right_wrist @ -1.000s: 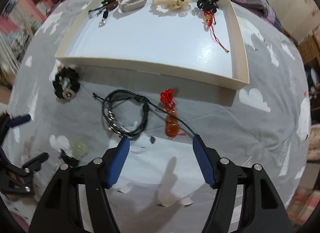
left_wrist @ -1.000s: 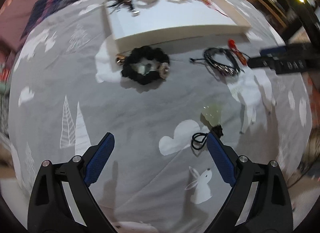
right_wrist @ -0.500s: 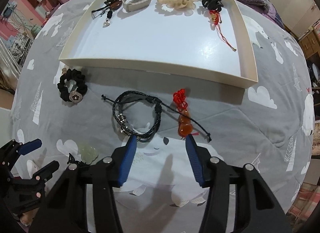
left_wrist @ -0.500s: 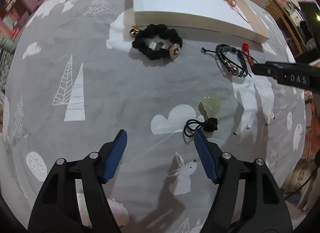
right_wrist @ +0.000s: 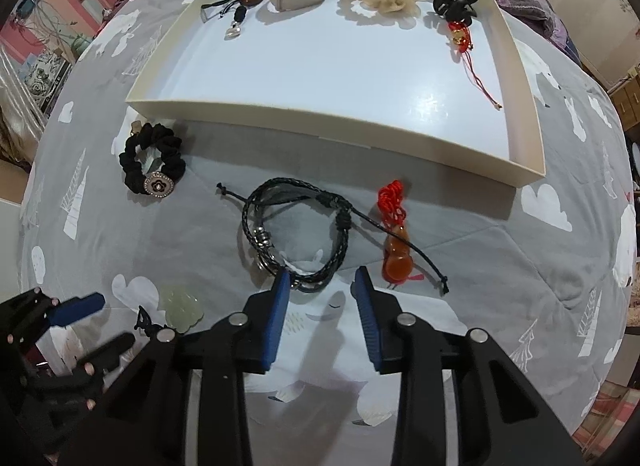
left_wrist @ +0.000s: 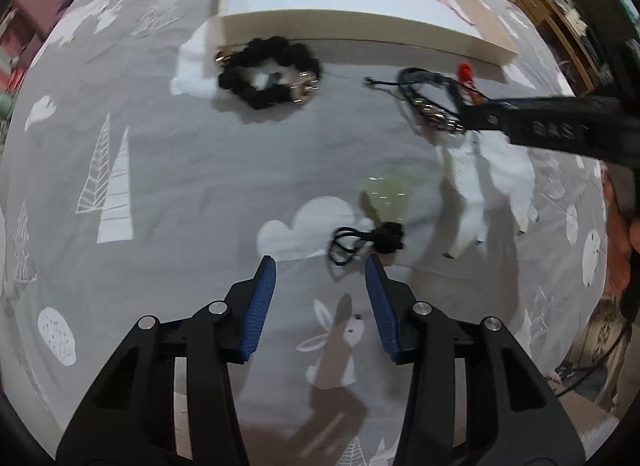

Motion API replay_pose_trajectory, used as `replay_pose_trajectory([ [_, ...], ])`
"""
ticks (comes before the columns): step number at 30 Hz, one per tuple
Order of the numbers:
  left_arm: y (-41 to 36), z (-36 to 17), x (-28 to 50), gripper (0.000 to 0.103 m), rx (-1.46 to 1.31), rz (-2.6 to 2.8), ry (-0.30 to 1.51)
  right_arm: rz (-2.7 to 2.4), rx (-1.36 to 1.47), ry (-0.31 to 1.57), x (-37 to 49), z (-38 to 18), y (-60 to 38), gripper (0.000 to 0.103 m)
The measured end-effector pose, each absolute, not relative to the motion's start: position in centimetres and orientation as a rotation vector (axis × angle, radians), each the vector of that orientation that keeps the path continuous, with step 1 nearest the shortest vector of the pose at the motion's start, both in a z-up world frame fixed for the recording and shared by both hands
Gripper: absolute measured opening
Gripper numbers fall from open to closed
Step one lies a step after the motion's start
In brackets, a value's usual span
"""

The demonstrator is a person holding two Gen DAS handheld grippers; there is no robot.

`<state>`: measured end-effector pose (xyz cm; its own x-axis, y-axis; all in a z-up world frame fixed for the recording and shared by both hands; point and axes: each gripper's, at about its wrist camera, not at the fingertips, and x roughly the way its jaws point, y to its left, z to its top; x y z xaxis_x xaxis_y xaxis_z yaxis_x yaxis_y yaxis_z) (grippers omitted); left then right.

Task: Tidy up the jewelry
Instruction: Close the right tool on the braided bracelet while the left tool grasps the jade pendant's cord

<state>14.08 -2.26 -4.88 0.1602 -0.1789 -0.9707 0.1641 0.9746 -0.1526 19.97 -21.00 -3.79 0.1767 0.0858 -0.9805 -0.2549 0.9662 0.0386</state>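
Left wrist view: the left hand-held gripper (left_wrist: 320, 266) points down at the grey bedspread (left_wrist: 180, 169), jaws half apart and just closing; the pale green pendant (left_wrist: 386, 197) lies just beyond them, its black cord (left_wrist: 352, 244) apparently level with the fingertips — nothing gripped. Right wrist view: the right hand-held gripper (right_wrist: 322, 278) — jaws narrowing, nothing clamped — hovers at the black braided bracelet (right_wrist: 296, 225), beside the orange gourd charm (right_wrist: 396, 254). The white tray (right_wrist: 320, 125) lies beyond.

Dim, fisheye-warped views; the left one motion-blurred.
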Motion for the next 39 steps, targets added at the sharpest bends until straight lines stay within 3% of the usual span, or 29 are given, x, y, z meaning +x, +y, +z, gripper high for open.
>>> replay_pose_trajectory([
  [18,-5.3,-6.4,15.4,0.045,-0.021,-0.250,1.420,0.255,-0.175,1.396,22.1,-4.8,-19.2,0.034],
  [20,-5.6,-6.7,15.6,0.038,-0.018,-0.248,1.426,0.253,-0.180,1.392,22.5,-4.8,-19.1,0.034],
  [34,-5.4,-6.7,15.9,0.018,0.004,-0.257,1.419,0.246,-0.203,1.418,25.3,-6.8,-19.9,0.029],
  [39,-5.0,-6.9,16.4,0.006,0.016,-0.268,1.416,0.267,-0.234,1.402,25.0,-6.6,-19.6,0.015],
])
